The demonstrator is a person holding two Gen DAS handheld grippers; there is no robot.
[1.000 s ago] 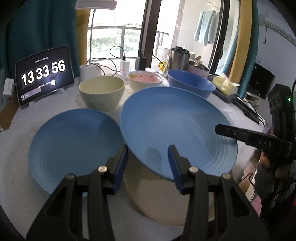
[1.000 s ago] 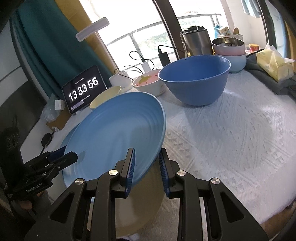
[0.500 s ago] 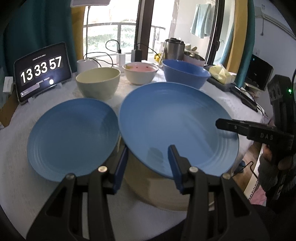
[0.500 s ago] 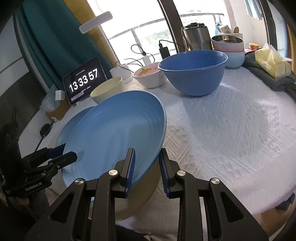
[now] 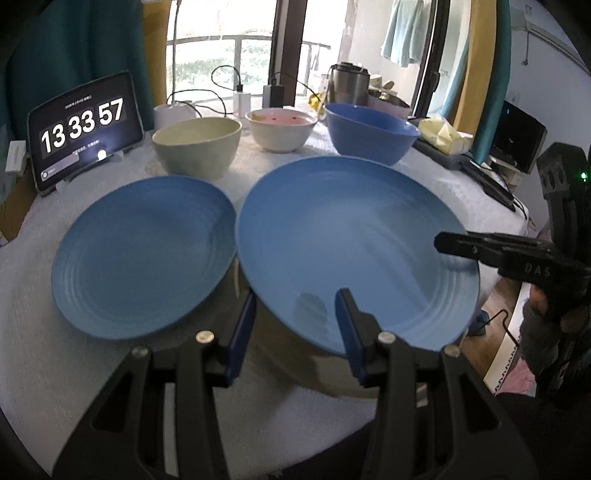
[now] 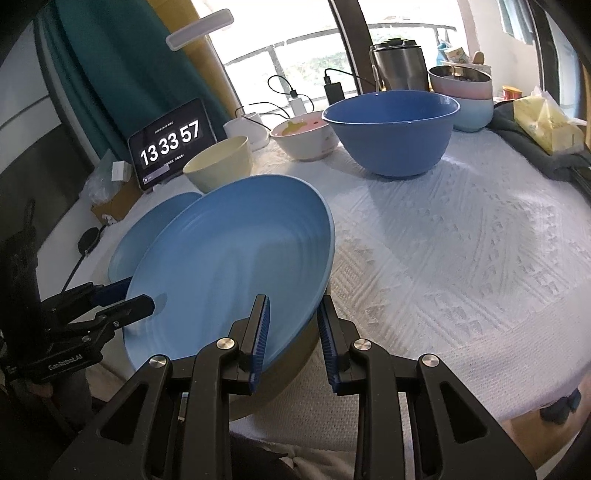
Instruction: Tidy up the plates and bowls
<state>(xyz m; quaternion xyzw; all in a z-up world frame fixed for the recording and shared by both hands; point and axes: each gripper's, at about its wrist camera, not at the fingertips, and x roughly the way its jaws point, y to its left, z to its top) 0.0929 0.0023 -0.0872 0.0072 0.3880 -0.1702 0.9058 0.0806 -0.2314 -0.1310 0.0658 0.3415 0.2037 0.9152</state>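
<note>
Dropped slightly toward the cream plate since a second ago: big blue plate, tilted above it. Further left, clock now ending 57; small blue plate flat on cloth. Clamped on the big plate's near rim, left gripper, part-open; on its right rim, right gripper, narrower.

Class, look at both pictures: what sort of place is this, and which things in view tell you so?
Most likely a lived-in home, a room beside a balcony. Bowls such as the blue bowl stand on a table with a white cloth, a towel hangs by the balcony door, and a tablet clock charges beside them.
</note>
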